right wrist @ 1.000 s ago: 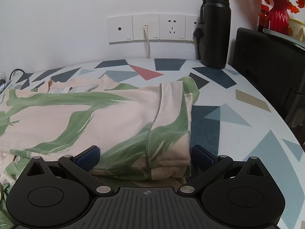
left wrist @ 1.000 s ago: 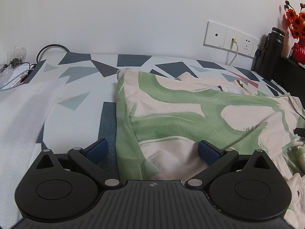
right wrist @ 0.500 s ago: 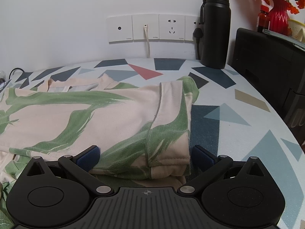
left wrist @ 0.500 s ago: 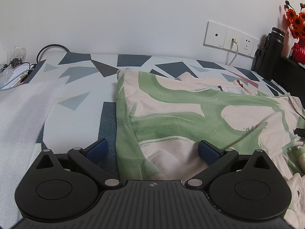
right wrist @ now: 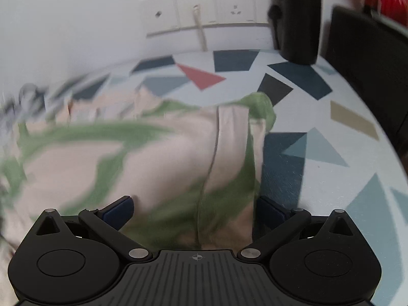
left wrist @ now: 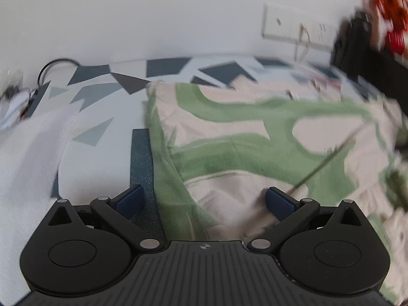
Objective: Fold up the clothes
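On the patterned tabletop [right wrist: 318, 117] both views have gone from sharp to streaked within the last half second, which tells me both hands have started to move after sitting steady for a moment. The left gripper [left wrist: 204, 201] stands wide open, its blue pads either side of the near left edge of the shirt [left wrist: 255, 137], with one pad over bare tabletop and the other over the cloth. The right gripper [right wrist: 195, 209] is just as wide, straddling the near right edge where the sleeve [right wrist: 234, 137] lies folded in over the body. Neither has closed on anything, and the cloth lies much where it did a second ago, so I take this as the hands shifting to a new hold and not a fold under way. The shirt is cream with broad green brush-like swirls, spread flat across the middle of the tabletop, its collar toward the far wall with the sockets [right wrist: 204, 10]. Its side edges look already turned in, so a fold of the near hem toward the collar seems the likely next step. A dark bottle [right wrist: 298, 17] stands far right, well apart from the cloth.
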